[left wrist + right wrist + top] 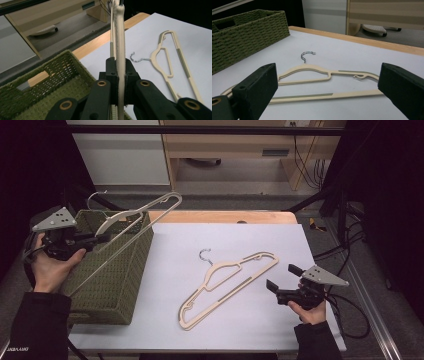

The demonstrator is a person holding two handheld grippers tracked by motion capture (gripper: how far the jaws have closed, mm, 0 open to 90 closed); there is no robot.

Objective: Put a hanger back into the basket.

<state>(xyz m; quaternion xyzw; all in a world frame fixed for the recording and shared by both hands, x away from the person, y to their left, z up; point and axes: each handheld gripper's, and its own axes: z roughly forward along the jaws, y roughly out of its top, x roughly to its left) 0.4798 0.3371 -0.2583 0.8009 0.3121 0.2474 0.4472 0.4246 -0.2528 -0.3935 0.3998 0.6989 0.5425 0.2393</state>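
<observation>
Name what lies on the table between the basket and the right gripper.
In the high view, one beige hanger lies flat on the white sheet between the basket and the open right gripper; the rest of that stretch is bare.

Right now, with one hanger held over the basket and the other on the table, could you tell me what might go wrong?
1. The left tongs pinch the held hanger on one thin arm near its end, so it might pivot or slip.
2. Its long bar crosses the green basket rim and may snag there on lowering.
3. The second hanger lies flat on the table, so the open right tongs may scrape rather than grip.
</observation>
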